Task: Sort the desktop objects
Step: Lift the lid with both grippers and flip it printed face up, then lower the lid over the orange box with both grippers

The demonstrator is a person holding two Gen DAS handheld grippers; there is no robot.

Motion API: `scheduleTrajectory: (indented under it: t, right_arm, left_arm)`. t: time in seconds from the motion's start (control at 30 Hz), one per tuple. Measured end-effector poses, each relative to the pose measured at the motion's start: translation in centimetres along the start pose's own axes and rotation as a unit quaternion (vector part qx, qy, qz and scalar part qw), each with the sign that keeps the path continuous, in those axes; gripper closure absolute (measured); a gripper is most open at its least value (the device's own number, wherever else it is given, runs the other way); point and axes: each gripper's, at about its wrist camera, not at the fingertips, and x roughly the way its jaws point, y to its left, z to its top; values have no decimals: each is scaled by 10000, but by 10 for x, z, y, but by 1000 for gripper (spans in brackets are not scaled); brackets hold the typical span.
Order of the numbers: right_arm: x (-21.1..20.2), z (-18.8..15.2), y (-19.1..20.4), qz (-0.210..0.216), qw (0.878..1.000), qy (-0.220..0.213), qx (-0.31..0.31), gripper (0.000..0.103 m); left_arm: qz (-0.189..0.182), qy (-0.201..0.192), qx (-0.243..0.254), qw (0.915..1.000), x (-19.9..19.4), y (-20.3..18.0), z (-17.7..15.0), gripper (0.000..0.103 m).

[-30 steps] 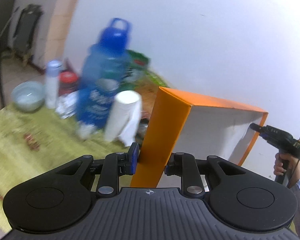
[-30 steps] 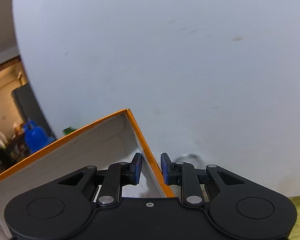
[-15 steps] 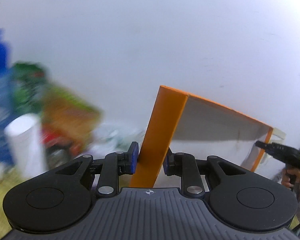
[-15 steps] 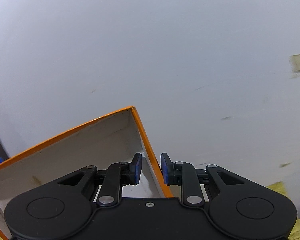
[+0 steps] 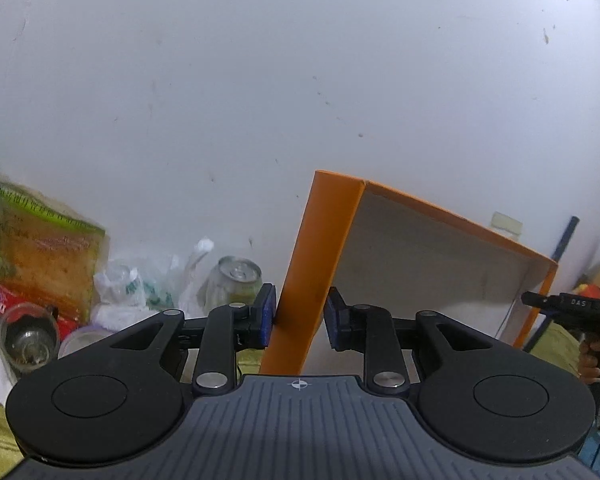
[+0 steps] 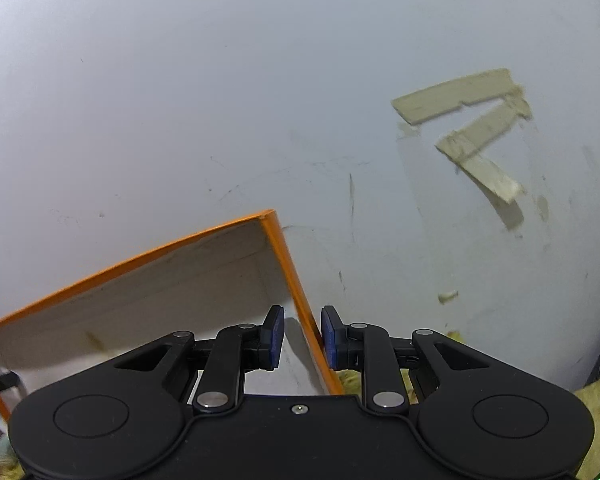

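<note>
Box (image 5: pixel 440 264), orange outside and pale inside, hangs between both grippers close to the white wall (image 5: pixel 260 80), tipped so its open side faces back toward the cameras. The left gripper (image 5: pixel 300 318) straddles the near end wall; its jaws are opening, with the left pad touching the wall and a sliver of gap at the right pad. The right gripper (image 6: pixel 302 338) pinches the thin opposite end wall, right pad flat on the orange face; the left pad appears to stand slightly off the inner face, though the jaws are nearly shut.

Judging from this, the box is being set down or passed to one hand. To do that well, the right grip should stay firm until the base is supported, and the left should not let go fully while the box is tilted.

Its long axis runs from gripper to gripper, roughly along the wall. A can (image 5: pixel 238 276), bags and cartons crowd the left side.
</note>
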Motion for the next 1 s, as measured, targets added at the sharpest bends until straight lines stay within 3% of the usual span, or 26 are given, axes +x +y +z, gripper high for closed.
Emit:
scheduleTrajectory:
  t: [0.2,0.47,0.57,0.67,1.0]
  right_arm:
    - [-43,-2,12,144,9996,-231,0,80]
    - [-110,-32,31,-282,9990,-245,228,78]
    - [-139,-50,41,-495,9984,-51,270,74]
    - [-167,-75,49,-660,9971,167,351,69]
    - [-221,-180,50,-1250,9819,1044,965,66]
  left_arm:
    - [-275,209,30,9994,-27,12,-11,68]
    - [-658,597,-50,9960,-68,19,-27,62]
    - [-613,919,188,9937,-84,15,-36,61]
    - [-767,1177,-36,9901,-98,25,-50,60]
    - [-671,2103,-339,9747,-122,61,-108,59]
